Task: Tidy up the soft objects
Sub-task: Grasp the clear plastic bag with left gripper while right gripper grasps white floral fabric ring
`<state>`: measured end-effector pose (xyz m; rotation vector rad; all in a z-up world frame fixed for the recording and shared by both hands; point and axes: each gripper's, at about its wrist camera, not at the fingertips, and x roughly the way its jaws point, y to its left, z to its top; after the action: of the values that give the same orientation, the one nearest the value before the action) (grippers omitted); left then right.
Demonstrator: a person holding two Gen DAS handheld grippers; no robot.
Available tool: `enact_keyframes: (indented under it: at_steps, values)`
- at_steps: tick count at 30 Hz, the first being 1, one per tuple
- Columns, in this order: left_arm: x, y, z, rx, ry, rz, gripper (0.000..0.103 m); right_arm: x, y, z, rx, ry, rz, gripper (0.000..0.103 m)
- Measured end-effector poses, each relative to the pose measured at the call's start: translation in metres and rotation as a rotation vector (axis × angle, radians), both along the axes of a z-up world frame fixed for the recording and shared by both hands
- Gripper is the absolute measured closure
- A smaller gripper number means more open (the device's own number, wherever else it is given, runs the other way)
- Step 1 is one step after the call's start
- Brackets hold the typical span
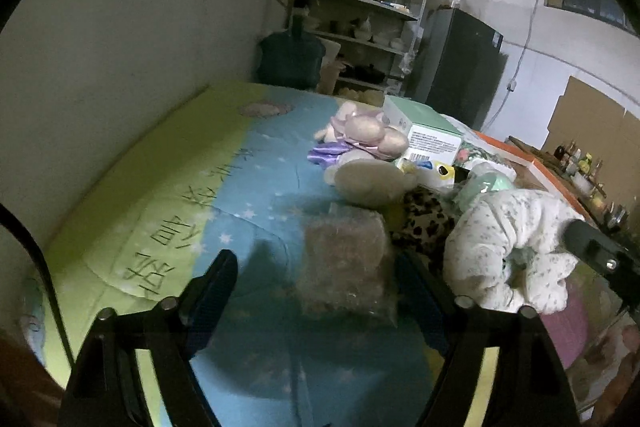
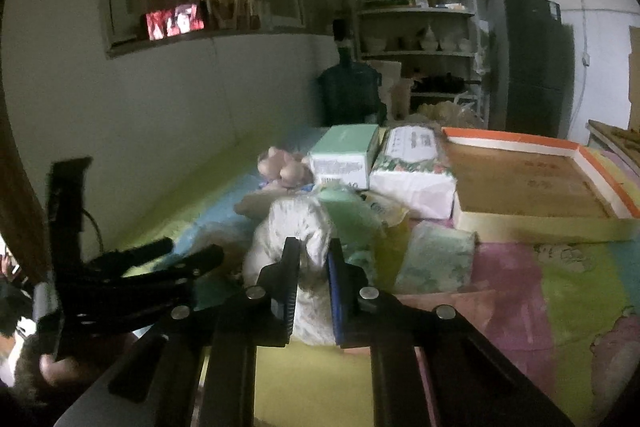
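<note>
Two tools over a bed of soft goods

Bed point(image 1: 248, 163): covered by a blue and yellow-green quilt printed with stars and large characters; set against a pale wall.

Flat orange-edged box point(image 2: 532, 183): laid at the far right of the bed, seen in the right wrist view.

White floral garment point(image 1: 516, 247): bundled near the right edge of the bed, touching a leopard-print piece point(image 1: 424, 219). It is clamped by the right tool point(image 2: 314, 291), whose jaws are drawn close together on a fold of the cloth.

Clear bag of brownish material point(image 1: 348, 263): laid on the blue part of the quilt, between the jaws of the left tool point(image 1: 320, 287), which are held wide apart; the pads are not seen pressing on it.

Beige plush toy point(image 1: 368, 183): placed just beyond the bag.

Pink and purple doll point(image 1: 364, 133): placed behind the plush, beside a green and white carton point(image 1: 432, 135).
</note>
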<state>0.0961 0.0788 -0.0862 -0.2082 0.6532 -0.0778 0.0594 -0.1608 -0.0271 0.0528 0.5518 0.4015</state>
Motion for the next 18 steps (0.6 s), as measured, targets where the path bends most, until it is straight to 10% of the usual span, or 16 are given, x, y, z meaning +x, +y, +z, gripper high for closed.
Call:
enact_keyframes:
  at_steps: [8, 12, 16, 18]
  values:
    - [0.004, -0.018, -0.011, 0.037, 0.026, -0.065, 0.065, -0.002, -0.002, -0.004, 0.022, 0.019, 0.049, 0.089]
    - [0.003, -0.014, -0.012, 0.012, 0.016, -0.067, 0.067, 0.000, -0.004, -0.016, 0.032, 0.040, 0.065, 0.029]
    - [0.003, -0.009, -0.011, -0.006, 0.012, -0.054, 0.068, 0.004, -0.002, -0.022, 0.011, 0.052, 0.062, 0.032]
    - [0.001, -0.006, -0.010, -0.010, 0.005, -0.047, 0.068, 0.006, 0.001, -0.025, -0.022, 0.058, 0.048, 0.059]
